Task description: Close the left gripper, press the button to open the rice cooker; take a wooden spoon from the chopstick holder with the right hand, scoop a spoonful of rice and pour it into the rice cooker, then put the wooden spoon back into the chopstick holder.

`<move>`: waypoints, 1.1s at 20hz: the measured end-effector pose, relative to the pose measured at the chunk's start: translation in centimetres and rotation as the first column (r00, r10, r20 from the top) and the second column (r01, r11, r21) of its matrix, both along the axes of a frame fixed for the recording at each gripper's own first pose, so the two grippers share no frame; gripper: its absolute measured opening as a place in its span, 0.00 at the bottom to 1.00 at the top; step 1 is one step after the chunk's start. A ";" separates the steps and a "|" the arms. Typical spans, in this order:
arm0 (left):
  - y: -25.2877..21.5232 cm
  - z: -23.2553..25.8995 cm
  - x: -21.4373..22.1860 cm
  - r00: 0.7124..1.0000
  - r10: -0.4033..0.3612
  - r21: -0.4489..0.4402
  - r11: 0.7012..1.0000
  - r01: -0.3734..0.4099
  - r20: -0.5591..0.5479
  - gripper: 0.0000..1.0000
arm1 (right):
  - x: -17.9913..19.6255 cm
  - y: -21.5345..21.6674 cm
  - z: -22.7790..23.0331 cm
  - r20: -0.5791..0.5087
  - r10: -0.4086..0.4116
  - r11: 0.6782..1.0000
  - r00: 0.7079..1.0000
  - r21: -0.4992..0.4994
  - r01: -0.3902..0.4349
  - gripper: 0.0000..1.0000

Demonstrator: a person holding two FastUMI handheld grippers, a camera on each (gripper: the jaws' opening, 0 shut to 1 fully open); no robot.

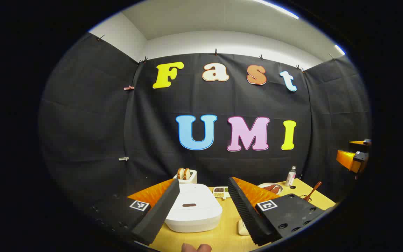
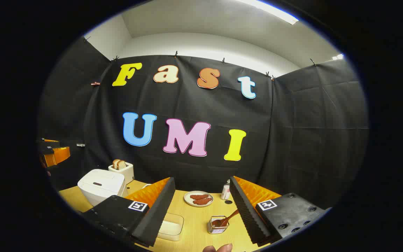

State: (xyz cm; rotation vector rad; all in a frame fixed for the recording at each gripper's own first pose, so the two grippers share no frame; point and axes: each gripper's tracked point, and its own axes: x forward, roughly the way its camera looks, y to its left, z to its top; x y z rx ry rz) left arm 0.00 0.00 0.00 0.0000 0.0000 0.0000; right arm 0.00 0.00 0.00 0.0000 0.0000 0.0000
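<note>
In the left gripper view the white rice cooker (image 1: 194, 210) sits with its lid down, a dark button (image 1: 189, 205) on top, just beyond and between my fingers. My left gripper (image 1: 203, 183) is open above it and holds nothing. The wooden spoon (image 1: 312, 191) leans in the chopstick holder (image 1: 306, 198) at the right. In the right gripper view my right gripper (image 2: 202, 180) is open and bare, with the holder (image 2: 218, 225) and spoon (image 2: 227, 218) low between its fingers. A clear rice box (image 2: 170, 225) lies by the left finger. The cooker (image 2: 101, 185) stands at the left.
A toaster (image 1: 186, 175) with bread stands behind the cooker. A plate of sausages (image 2: 198, 198), a small bottle (image 2: 226, 190) and a little snack dish (image 1: 220, 191) sit on the yellow table (image 2: 194, 217) towards the back. The other gripper (image 1: 353, 157) hangs at the right edge.
</note>
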 end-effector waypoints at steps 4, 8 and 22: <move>0.1 0.0 0.2 1.000 -0.002 0.001 1.000 0.002 0.001 0.96 | 0.2 0.1 0.2 0.009 -0.001 1.000 1.000 -0.007 0.001 0.98; 0.1 0.1 0.4 1.000 0.002 0.001 1.000 -0.002 0.000 0.96 | 0.4 0.3 0.3 0.016 0.004 1.000 1.000 -0.008 -0.004 0.98; 0.7 -0.1 0.6 1.000 0.010 -0.016 1.000 -0.009 0.004 0.96 | 1.3 -0.7 0.8 0.026 -0.013 1.000 1.000 0.006 0.013 0.98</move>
